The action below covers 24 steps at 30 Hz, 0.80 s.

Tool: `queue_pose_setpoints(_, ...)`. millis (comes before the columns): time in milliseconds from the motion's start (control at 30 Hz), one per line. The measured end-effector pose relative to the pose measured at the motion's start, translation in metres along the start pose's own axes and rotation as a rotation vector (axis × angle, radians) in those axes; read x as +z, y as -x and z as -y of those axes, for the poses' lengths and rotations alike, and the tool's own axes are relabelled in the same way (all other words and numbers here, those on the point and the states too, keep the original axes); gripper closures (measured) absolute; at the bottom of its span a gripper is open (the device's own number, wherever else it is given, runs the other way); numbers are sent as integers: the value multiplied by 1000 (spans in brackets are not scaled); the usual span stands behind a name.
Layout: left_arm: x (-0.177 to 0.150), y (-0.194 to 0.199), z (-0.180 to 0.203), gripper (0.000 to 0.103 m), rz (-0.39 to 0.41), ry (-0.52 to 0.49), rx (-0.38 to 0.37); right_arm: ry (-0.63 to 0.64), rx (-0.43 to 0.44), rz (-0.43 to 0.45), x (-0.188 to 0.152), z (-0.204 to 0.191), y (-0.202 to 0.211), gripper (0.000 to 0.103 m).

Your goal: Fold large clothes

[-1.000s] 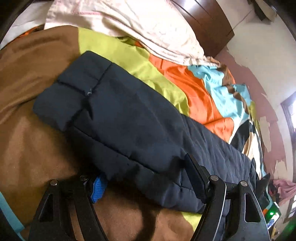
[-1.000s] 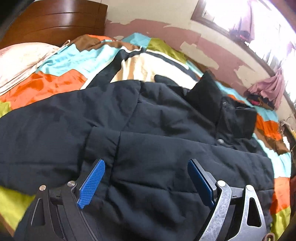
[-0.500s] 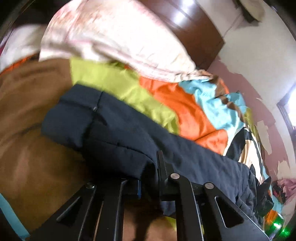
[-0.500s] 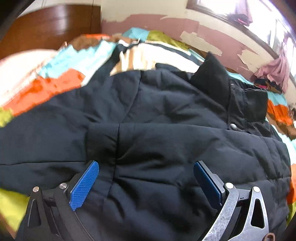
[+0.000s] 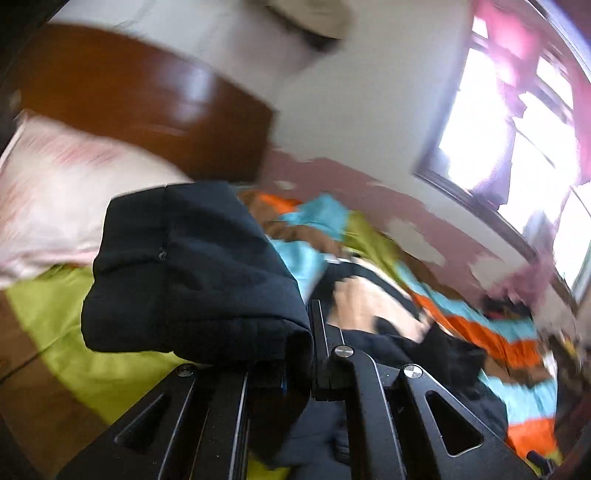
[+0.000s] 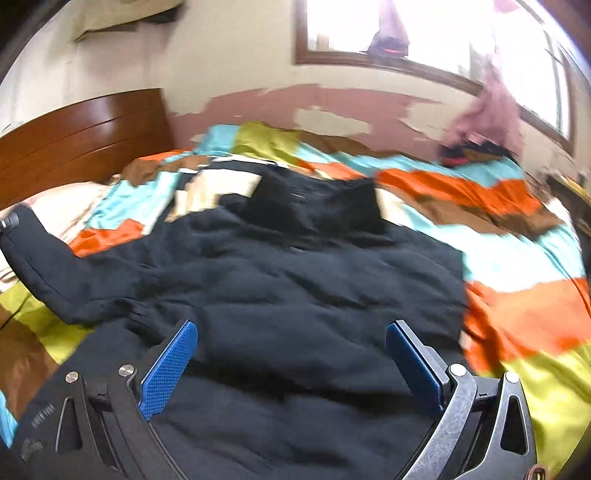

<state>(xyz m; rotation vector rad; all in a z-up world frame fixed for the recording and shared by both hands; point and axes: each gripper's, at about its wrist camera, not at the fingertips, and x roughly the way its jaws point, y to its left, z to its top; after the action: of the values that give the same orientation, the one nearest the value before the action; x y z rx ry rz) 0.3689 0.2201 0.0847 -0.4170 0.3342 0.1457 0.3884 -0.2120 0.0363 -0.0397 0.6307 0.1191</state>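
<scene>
Room: bedroom with peeling pink and cream wall (image 6: 258, 107), bright window (image 6: 424, 33), brown wooden headboard (image 5: 140, 96).
Bed: covered by striped blanket (image 6: 517, 302) in orange, turquoise, lime and brown; pale pink pillow (image 5: 48, 192) near headboard.
Jacket: large dark padded jacket (image 6: 295, 295), spread flat on blanket, collar toward wall.
Sleeve: dark sleeve (image 5: 192, 266), lifted above bed, cuff end raised in front of pillow; blurred.
Left gripper (image 5: 299, 369): fingers narrow, pinching sleeve fabric between them.
Right gripper (image 6: 291, 365): blue fingers (image 6: 166, 365) set wide apart, low over jacket body, nothing between them; contact with fabric impossible to tell.
</scene>
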Motion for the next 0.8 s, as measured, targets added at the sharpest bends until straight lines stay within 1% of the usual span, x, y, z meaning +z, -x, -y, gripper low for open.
queue_pose_setpoints(100,-7,-10,63,98,-30,-142,-64,-39,-31,-15,-14,38,6,0)
queue_pose_setpoints(200,-25,-22,128,98,-114,-296,-140,-76,-57,-4,-27,73,20,0)
queue_pose_setpoints(300,-57,-30,190,98,-178,-435,-228,-122,-65,-4,-44,107,33,0)
queue_pose_setpoints(367,-78,-35,217,98,-198,-491,-261,-132,-77,-3,-54,123,39,0)
queue_pose_setpoints(400,-92,-40,232,98,-220,-514,-279,-134,-86,-4,-60,132,42,0)
queue_pose_setpoints(467,-115,-52,251,98,-283,-518,-322,-142,-96,-13,-71,145,44,0)
queue_pose_setpoints(500,-130,-62,260,98,-331,-510,-351,-147,-97,-20,-75,151,45,0)
queue_pose_setpoints(633,-169,-81,287,98,-455,-512,-413,-178,-110,-43,-97,172,44,0)
queue_pose_setpoints(700,-193,-88,292,98,-526,-532,-417,-204,-110,-50,-107,181,42,0)
queue_pose_setpoints(800,-205,-87,283,98,-590,-533,-404,-233,-104,-66,-118,187,36,0)
